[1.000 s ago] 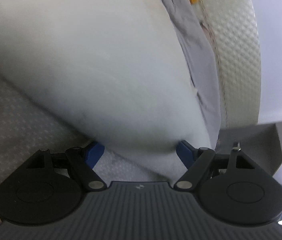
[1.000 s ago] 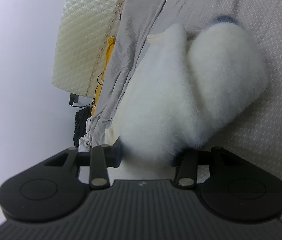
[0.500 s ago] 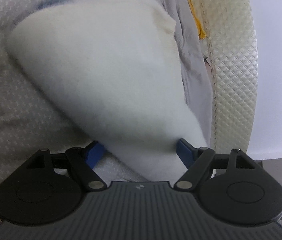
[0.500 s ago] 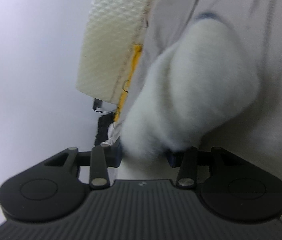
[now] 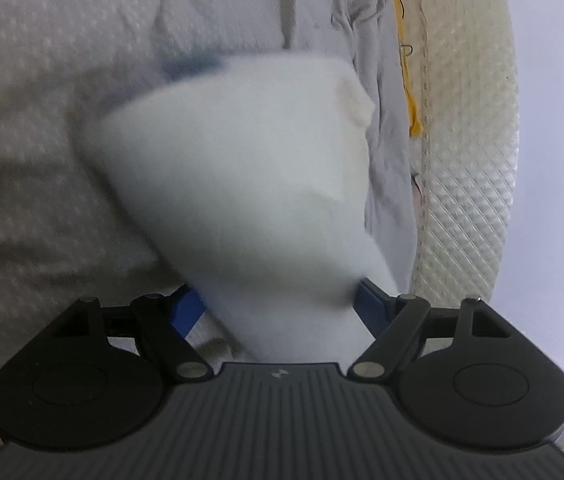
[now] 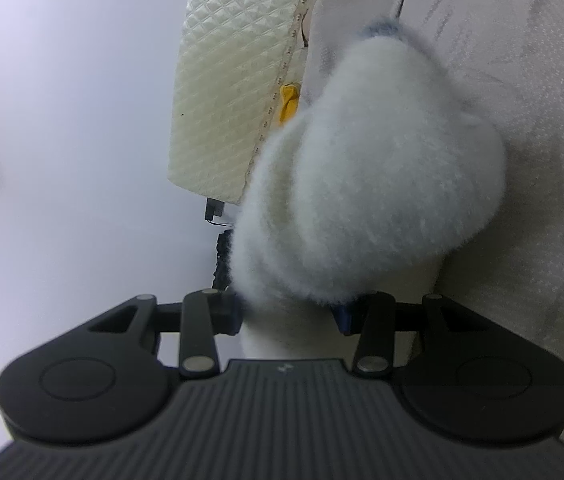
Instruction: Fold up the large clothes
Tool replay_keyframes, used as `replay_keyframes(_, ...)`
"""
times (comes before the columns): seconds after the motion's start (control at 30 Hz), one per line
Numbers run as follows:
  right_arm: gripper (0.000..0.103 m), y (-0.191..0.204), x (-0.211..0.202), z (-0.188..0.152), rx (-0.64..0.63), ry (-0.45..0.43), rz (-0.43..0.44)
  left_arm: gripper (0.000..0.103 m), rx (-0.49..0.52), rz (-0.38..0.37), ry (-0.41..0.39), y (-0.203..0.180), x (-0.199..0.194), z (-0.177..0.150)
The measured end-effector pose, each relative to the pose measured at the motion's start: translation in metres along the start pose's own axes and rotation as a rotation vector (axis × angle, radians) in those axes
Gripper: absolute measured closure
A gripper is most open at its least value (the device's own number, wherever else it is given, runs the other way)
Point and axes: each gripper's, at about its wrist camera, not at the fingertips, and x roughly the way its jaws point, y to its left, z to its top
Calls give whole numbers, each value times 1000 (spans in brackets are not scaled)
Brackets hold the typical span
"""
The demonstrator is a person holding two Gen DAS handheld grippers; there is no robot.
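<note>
A white fleecy garment [image 5: 241, 184] with a blue trim at its far end hangs in a bunch from both grippers above the bed. My left gripper [image 5: 277, 304] is shut on one part of it, its blue pads [image 5: 187, 308] pressed against the fabric. My right gripper [image 6: 290, 314] is shut on another part of the same fluffy garment [image 6: 370, 184]. The fabric hides the fingertips of both grippers.
A pale textured bedspread [image 5: 41, 120] lies under the garment. A quilted cream mattress edge [image 5: 466, 140] stands to the right in the left wrist view, with grey cloth [image 5: 382, 120] and a yellow item [image 5: 412, 116] beside it. The mattress [image 6: 233, 92] and a plain white wall [image 6: 61, 120] show in the right wrist view.
Both grippers have lifted and pulled back with the garment. It now hangs further from the cameras, showing more bedspread and its blue trim.
</note>
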Motion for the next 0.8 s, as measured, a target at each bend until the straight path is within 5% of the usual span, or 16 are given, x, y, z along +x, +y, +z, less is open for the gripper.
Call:
replay_keyframes(0.27,58,-9,-4,-6,47,-12,-64,24,93,87,-87,-9,-1,-1)
replay_keyframes(0.53,60,-3,-5,-14,-19,-35,-153,60,275,128,-132,-30,-10,-2)
replay_keyframes(0.8,66,17,-23,-16,-62,-54,-151,68,428,88,-141,-66,-38,-11)
